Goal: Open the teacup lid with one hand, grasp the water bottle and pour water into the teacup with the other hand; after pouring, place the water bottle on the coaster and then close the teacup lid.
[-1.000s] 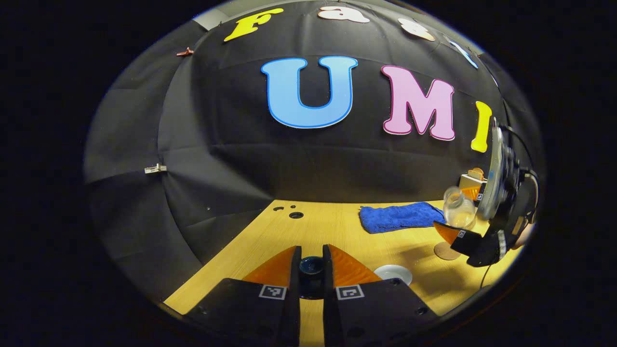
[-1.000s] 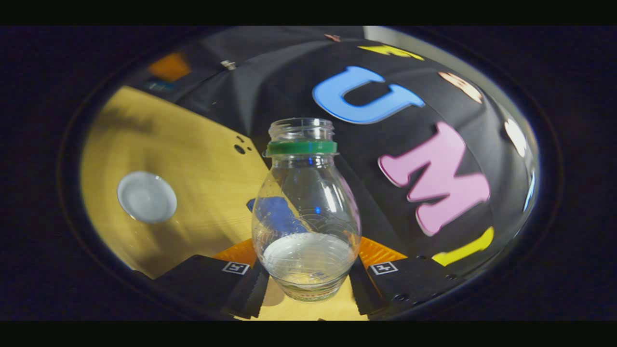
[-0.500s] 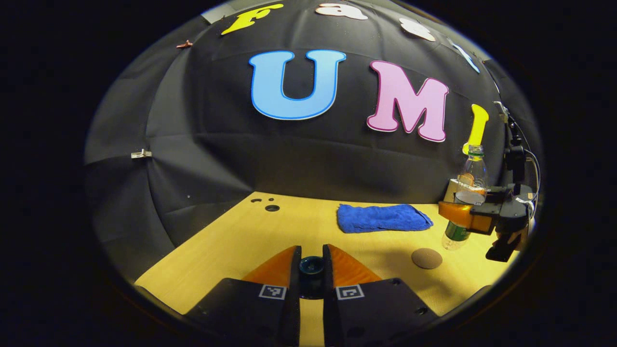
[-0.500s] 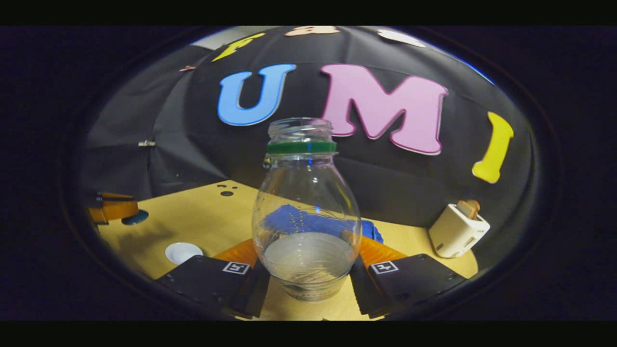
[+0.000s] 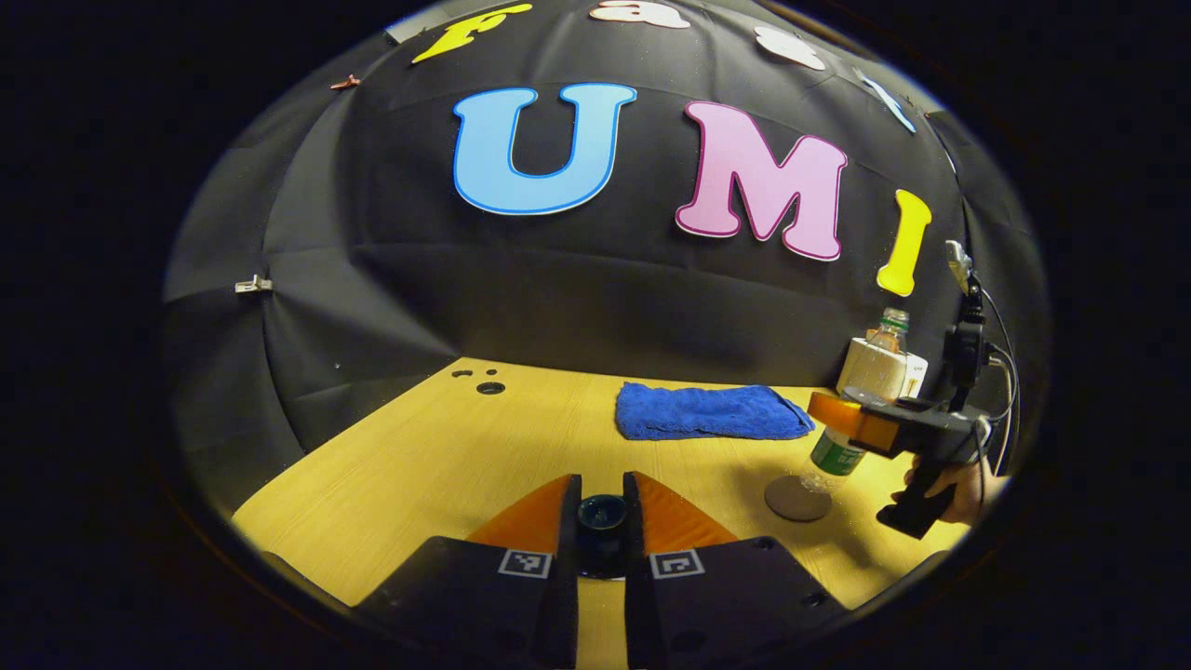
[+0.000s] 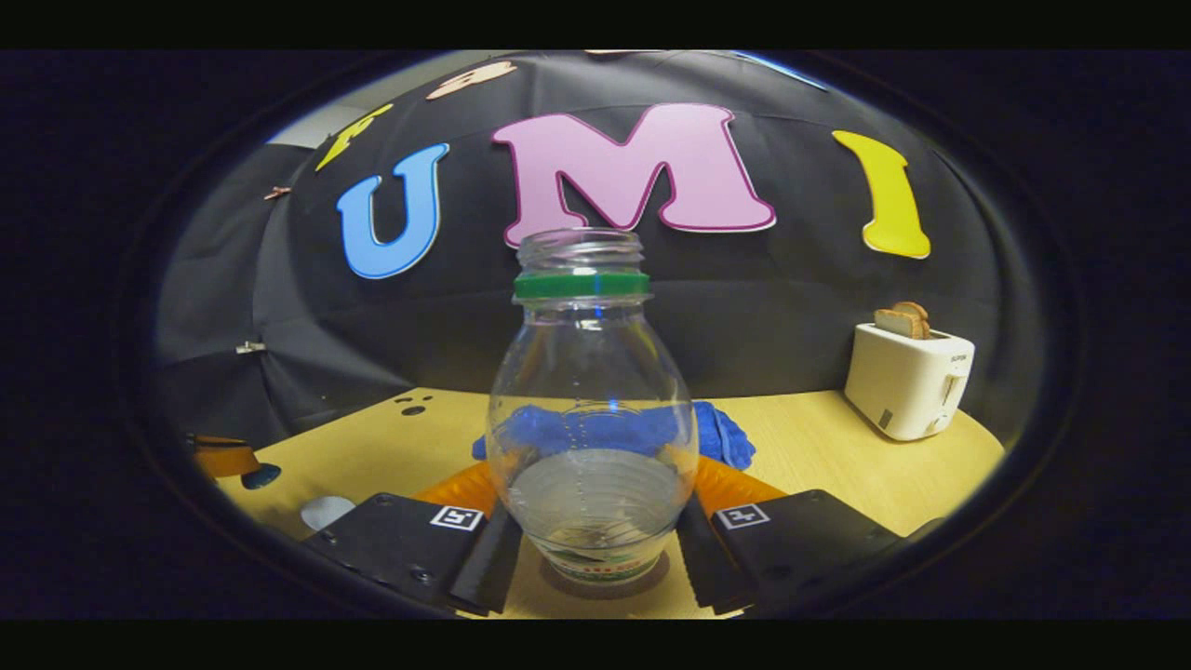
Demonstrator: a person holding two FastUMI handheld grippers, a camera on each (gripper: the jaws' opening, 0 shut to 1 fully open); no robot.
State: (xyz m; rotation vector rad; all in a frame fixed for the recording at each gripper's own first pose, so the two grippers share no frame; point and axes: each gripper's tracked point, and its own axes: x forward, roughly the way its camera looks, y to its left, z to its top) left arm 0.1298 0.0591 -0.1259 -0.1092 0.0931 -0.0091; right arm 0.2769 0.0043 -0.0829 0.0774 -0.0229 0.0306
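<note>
Left gripper view: left tool [image 5: 601,521] low over the counter [image 5: 447,465], jaws narrow, both fingers pressed on the dark round knob of the teacup lid [image 5: 601,514], held between the tips. Ahead of it bare wood counter; farther ahead and right a folded blue towel [image 5: 709,411]. Right of the tool, near the counter's edge, a round brown coaster [image 5: 797,499]. The water bottle [image 5: 842,447] is upright, its base at the coaster's right rim; cannot tell whether it is touching down. The right tool [image 5: 837,421] grips the bottle around its middle, with a person's hand [image 5: 949,484] on the handle behind. A white toaster [image 5: 879,369] sits behind the bottle, partly covered by it. Far back-left, small holes [image 5: 484,383] in the counter by the booth wall.

Right gripper view: right tool [image 6: 595,521] clamped on the clear water bottle [image 6: 592,419], fingers on both sides of the lower body. Bottle upright, open neck with a green ring [image 6: 582,284], a little water in the bottom. A brown coaster [image 6: 605,582] is directly under the base; contact not clear. To the tool's left, low, the white teacup [image 6: 326,510], open, partly cut off; beyond it the left tool [image 6: 223,458] with the dark lid at its tip. Behind the bottle the blue towel [image 6: 716,433]. Far right the white toaster [image 6: 907,380] with bread slices [image 6: 901,319] in its slot.
</note>
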